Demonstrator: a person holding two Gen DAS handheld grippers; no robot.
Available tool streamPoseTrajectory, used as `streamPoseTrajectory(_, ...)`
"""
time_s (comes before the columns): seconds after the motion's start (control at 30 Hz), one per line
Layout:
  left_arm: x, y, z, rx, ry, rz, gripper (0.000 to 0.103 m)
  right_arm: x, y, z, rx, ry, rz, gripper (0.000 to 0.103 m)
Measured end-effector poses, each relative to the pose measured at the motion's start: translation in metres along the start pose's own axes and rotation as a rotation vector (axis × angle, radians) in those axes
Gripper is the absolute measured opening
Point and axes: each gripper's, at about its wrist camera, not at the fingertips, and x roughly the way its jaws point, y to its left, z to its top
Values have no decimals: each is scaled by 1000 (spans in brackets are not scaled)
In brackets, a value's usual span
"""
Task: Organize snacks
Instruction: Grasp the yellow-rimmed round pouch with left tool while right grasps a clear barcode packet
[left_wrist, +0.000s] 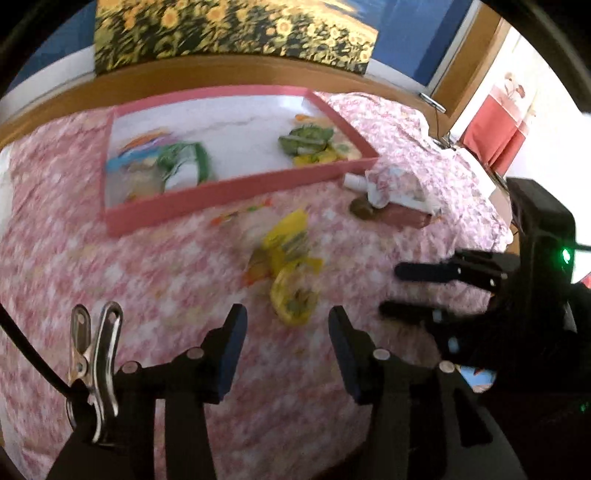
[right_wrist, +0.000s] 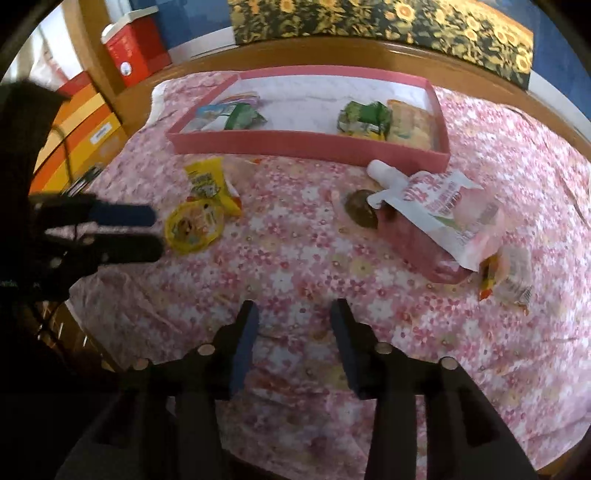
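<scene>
My left gripper (left_wrist: 287, 321) has its two dark padded jaws standing apart with nothing between them, only the pink flowered cloth (left_wrist: 184, 266) below. Just ahead of those jaws lies a round yellow snack packet (left_wrist: 294, 300), and touching it on the far side a crumpled yellow foil snack bag (left_wrist: 290, 242). Farther ahead sits the shallow pink cardboard tray (left_wrist: 236, 190), holding a green-and-white packet (left_wrist: 184, 162) to the left and a green crinkled packet (left_wrist: 306, 138) to the right.

My right gripper (right_wrist: 294, 325) is likewise parted and empty over the cloth. Ahead and to the right of its jaws lies a white-and-pink spouted pouch (right_wrist: 439, 210), resting on a flat pink wrapped snack (right_wrist: 424, 247), with a small brownish round piece (right_wrist: 360, 212) beside the spout. Farther right is a small clear wrapped sweet (right_wrist: 508, 275). Neither pair of jaws touches any snack.
</scene>
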Motion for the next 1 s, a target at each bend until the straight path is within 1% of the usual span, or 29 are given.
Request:
streamPoseTrajectory(0.03, 5, -1, 3, -2, -4, 10, 48, -2, -2, -1, 10, -13, 33, 56)
streamPoseTrajectory(0.07, 9, -1, 5, -6, -2, 13, 48, -2, -6, -3, 27, -26, 66, 60)
streamPoseTrajectory(0.1, 14, -1, 7, -11, 4, 4, 47, -3, -10, -4, 48, -38, 96, 60)
streamPoseTrajectory(0.13, 19, -2, 9, -10, 17, -8, 45, -4, -16, -4, 74, -45, 125, 60)
streamPoseTrajectory(0.17, 23, -3, 9, 2, 30, -11, 28, -4, -19, -4, 97, -50, 152, 60)
streamPoseTrajectory(0.2, 24, -6, 8, 23, 37, -1, 24, -4, -25, -4, 126, -54, 186, 60)
streamPoseTrajectory(0.23, 22, -11, 7, 54, 33, 0, 23, -4, -28, -5, 140, -56, 205, 59)
streamPoseTrajectory(0.3, 15, -15, 4, 74, 16, -16, 23, -6, -37, -5, 180, -47, 231, 52)
streamPoseTrajectory(0.33, 10, -15, 3, 72, 7, -17, 23, -9, -43, -5, 208, -40, 215, 45)
streamPoseTrajectory(0.37, 6, -13, 2, 68, 1, -6, 23, -14, -50, -4, 235, -51, 181, 45)
streamPoseTrajectory(0.4, 2, -9, 1, 54, -3, 10, 23, -27, -59, -6, 261, -102, 117, 45)
streamPoseTrajectory(0.43, -1, -1, -1, 24, -5, 18, 23, -35, -64, -6, 273, -144, 80, 45)
streamPoseTrajectory(0.5, -4, 17, -4, -48, -3, 28, 23, -52, -76, -7, 294, -207, 13, 49)
streamPoseTrajectory(0.53, -5, 24, -7, -78, -2, 37, 23, -57, -83, -6, 294, -214, -20, 56)
streamPoseTrajectory(0.57, -5, 32, -9, -111, -4, 44, 23, -58, -87, -5, 285, -211, -55, 62)
streamPoseTrajectory(0.6, -6, 39, -11, -140, -7, 47, 23, -56, -93, -1, 267, -203, -113, 64)
streamPoseTrajectory(0.67, -10, 54, -16, -213, -24, 45, 24, -45, -100, 5, 260, -180, -182, 65)
streamPoseTrajectory(0.7, -13, 61, -17, -246, -35, 47, 24, -39, -102, 7, 260, -167, -197, 64)
streamPoseTrajectory(0.77, -16, 68, -19, -277, -42, 55, 24, -26, -106, 9, 254, -142, -219, 64)
streamPoseTrajectory(0.83, -17, 72, -21, -296, -41, 64, 24, -16, -109, 5, 251, -102, -262, 64)
streamPoseTrajectory(0.9, -18, 72, -21, -293, -30, 87, 26, -8, -112, 2, 253, -64, -287, 58)
streamPoseTrajectory(0.93, -19, 71, -20, -287, -29, 97, 30, -8, -112, 1, 248, -76, -296, 52)
streamPoseTrajectory(0.97, -21, 69, -20, -275, -30, 115, 33, -11, -111, -1, 242, -101, -291, 39)
streamPoseTrajectory(1.0, -24, 64, -20, -255, -36, 137, 34, -12, -112, -2, 245, -107, -279, 39)
